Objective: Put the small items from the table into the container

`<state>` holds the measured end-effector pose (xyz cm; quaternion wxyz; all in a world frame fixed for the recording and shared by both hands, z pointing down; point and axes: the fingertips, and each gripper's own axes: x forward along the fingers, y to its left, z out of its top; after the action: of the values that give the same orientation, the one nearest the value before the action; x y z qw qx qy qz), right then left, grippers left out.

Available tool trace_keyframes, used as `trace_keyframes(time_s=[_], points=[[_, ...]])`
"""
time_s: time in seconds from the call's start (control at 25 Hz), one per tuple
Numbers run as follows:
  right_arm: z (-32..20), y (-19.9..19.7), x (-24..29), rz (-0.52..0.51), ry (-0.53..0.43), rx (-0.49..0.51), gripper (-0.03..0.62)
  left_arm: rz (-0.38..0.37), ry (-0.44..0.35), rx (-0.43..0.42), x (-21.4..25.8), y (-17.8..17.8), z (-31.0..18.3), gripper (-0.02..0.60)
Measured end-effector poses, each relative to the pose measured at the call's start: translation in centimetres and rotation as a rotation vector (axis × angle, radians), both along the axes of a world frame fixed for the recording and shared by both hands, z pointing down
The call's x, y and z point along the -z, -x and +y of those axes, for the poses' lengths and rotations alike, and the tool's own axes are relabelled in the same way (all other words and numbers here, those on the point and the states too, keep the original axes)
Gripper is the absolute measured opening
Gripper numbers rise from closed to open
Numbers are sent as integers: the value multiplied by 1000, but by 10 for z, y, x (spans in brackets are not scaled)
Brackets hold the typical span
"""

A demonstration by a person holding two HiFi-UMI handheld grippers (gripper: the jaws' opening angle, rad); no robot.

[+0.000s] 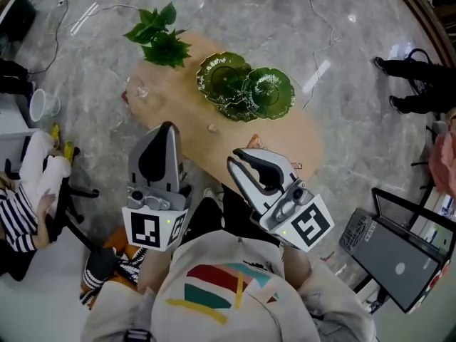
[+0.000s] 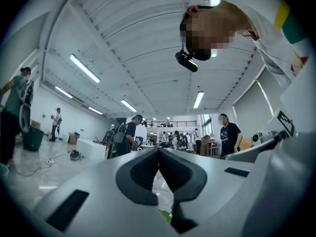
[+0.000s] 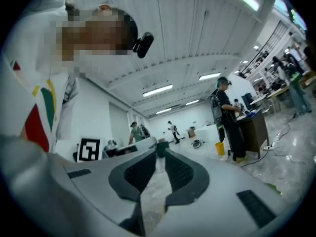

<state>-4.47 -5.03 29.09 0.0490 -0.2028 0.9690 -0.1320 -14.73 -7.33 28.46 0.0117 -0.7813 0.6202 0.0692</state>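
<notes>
Both closed, empty: left hand-held gripper (image 1: 167,127), right hand-held gripper (image 1: 239,156), at near edge of table (image 1: 187,95).

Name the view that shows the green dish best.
The head view: seen from above, the green dish lies whole and uncovered on the wooden table. The left gripper view shows only an unidentifiable green speck between its jaws; the right gripper view shows nothing of it.

The right hand-held gripper (image 3: 161,150) is filling the lower frame, its jaws sitting together with nothing between them. Right of centre, a person (image 3: 227,115) is standing beside a yellow bucket (image 3: 220,148) on the floor.
</notes>
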Motion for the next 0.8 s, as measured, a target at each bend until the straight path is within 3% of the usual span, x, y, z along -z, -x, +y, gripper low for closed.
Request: trace_keyframes(time_s=[0.04,0.08,0.12,0.2,0.32,0.52,0.8], points=[[-6,7,-19,35,2,37,87,14,26,10,-17,1,-10,8],[-13,13,-39,61,15,56,215,12,52,16,-35,3,-18,8],[-18,19,-61,85,35,63,246,3,79,17,-54,4,-24,8],[-23,27,-112,163,82,65,250,9,129,12,-94,5,-31,8],[-27,33,-216,369,156,38,250,21,160,-2,-151,9,-40,8],[-37,54,-382,609,165,29,249,-76,156,26,-232,29,-63,8],[-34,74,-519,848,185,55,247,-109,249,33,-315,64,-55,8]])
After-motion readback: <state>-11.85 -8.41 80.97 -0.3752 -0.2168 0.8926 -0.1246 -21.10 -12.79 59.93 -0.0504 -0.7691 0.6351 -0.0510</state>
